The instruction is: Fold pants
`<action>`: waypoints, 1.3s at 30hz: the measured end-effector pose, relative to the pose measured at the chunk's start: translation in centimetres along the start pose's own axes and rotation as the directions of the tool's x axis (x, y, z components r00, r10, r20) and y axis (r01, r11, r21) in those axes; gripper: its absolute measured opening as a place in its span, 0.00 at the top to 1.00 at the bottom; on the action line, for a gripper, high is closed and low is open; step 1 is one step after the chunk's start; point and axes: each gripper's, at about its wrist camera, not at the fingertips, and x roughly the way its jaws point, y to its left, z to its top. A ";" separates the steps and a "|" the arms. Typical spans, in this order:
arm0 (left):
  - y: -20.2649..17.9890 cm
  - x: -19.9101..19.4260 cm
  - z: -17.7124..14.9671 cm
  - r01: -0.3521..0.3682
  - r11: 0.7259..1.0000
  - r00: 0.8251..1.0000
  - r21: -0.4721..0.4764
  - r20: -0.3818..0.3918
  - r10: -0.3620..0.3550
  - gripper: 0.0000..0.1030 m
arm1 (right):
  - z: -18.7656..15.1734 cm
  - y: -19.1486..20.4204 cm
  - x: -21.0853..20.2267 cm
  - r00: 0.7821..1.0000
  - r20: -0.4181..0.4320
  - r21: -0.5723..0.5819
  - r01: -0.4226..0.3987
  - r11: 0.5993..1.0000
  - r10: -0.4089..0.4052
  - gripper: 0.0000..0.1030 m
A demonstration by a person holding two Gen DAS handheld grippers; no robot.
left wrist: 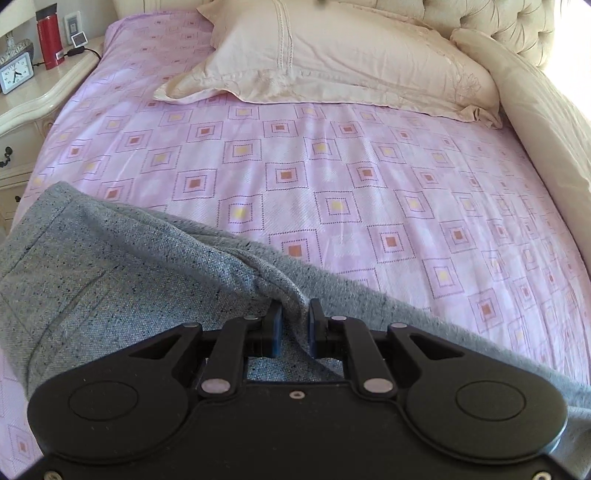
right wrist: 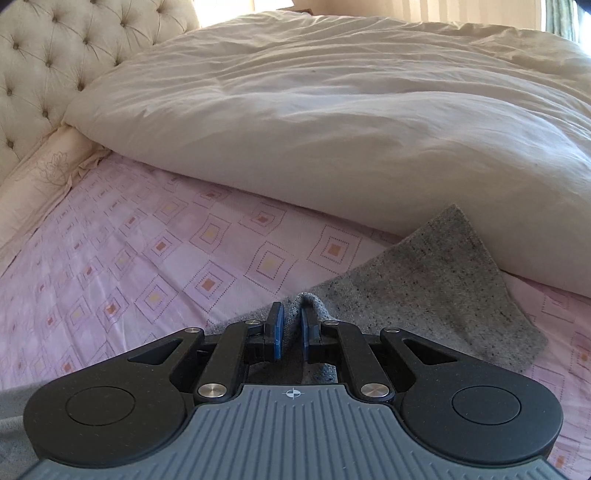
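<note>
A home bedroom: bed (left wrist: 332, 184), pillow (left wrist: 332, 62), tufted headboard (right wrist: 55, 55), nightstand (left wrist: 37, 99).

Daylight fills both views I am watching. In the left wrist view, glare washes out the upper right corner beside the tufted headboard (left wrist: 517, 26), and the pink sheet (left wrist: 332, 177) is evenly lit and sharp. In the right wrist view, a blown-out window strip (right wrist: 236, 7) sits behind the white duvet (right wrist: 332, 110), whose near underside falls into soft shadow. Fisheye distortion bows the bed edges, and dark vignette rounds every corner. I see slight softness toward the rims and no motion blur.
</note>
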 end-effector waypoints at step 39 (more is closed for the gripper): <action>-3.9 2.7 -0.7 -0.124 0.956 0.992 0.267 0.022 0.123 0.70 | 0.1 -15.6 -7.7 0.997 0.045 0.193 -0.067 0.979 0.059 0.80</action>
